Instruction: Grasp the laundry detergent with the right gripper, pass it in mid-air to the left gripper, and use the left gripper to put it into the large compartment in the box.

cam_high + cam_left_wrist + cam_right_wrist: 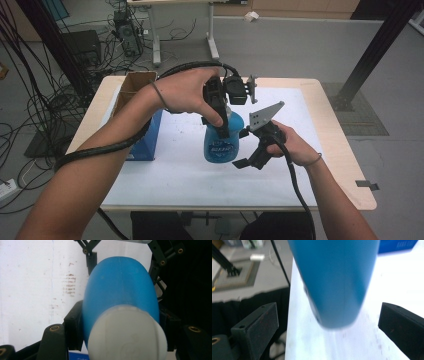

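- A blue plastic bottle (223, 142) with a white round cap (127, 333) is up over the middle of the bench (320, 165). I cannot tell if its bottom touches the bench or hangs just over it.
- You cannot see inside the blue plastic bottle, so I cannot tell what is in it.
- The bottle has a label with white letters on its side. The letters are too small to read.
- An open brown cardboard box (134, 86) sits at the far left side of the bench. I cannot tell what is in it.
- A blue box (146, 137) lies just in front of the cardboard box. It is well left of the bottle.
- The bench has a pale wood top. A big white sheet (180, 175) covers most of it. The sheet has small brown spots.
- The left tongs (223, 131) come down from above. They are closed tight on the top part of the bottle, one black jaw on each side, right under the white cap.
- The left hand (185, 92) holds those tongs from above.
- The right tongs (245, 148) are just right of the bottle, low down by its bottom part.
- The right tongs are wide apart. In the right gripper view the bottle's bottom end shows between the two black jaws. The pads do not touch it.
- The right hand (292, 145) holds those tongs from the right side.
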A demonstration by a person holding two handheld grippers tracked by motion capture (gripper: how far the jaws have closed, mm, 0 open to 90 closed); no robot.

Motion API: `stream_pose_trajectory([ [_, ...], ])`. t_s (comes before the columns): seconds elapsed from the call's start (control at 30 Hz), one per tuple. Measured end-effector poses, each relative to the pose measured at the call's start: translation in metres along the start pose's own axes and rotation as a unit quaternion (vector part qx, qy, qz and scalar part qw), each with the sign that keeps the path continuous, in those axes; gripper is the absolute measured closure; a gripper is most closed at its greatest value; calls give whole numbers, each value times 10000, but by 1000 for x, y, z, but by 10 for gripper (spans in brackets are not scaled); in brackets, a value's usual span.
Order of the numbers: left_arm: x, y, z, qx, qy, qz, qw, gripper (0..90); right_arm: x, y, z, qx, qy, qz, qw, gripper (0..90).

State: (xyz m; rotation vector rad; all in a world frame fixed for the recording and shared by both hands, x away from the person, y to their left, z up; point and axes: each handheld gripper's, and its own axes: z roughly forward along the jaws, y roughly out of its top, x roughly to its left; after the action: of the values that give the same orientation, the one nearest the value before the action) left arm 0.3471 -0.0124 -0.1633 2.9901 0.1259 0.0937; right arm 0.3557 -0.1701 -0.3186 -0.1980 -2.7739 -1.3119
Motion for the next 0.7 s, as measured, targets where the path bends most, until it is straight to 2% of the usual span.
stream_pose_trajectory([
  [0.07,0,0,0,9,-15,5,10000,378,-1,-1,-2,245,-10,55,9997,20],
  [0.2,0,-1,0,12,-28,2,10000,378,-2,-4,-5,752,-78,136,9970,17],
  [0.23,0,-1,0,46,-32,4,10000,378,-3,-5,-5,988,-52,165,9950,19],
  [0.27,0,-2,0,66,-33,-4,10000,378,-3,-5,-5,1296,-9,175,9914,20],
  [0.3,0,-1,0,42,-20,-4,10000,378,-4,-6,-6,1451,1,159,9893,22],
  [0.4,0,-2,0,88,-10,-9,10000,379,-5,-9,-9,1745,-156,229,9843,28],
  [0.53,0,-4,0,80,-41,-47,9999,378,-9,-15,-16,2005,-303,265,9789,34],
  [0.6,1,-5,-1,69,-47,-74,9999,378,-10,-19,-20,2195,-318,343,9745,36],
  [0.7,2,-6,-1,85,-31,-92,9999,379,-13,-24,-25,2330,-377,448,9707,40],
])
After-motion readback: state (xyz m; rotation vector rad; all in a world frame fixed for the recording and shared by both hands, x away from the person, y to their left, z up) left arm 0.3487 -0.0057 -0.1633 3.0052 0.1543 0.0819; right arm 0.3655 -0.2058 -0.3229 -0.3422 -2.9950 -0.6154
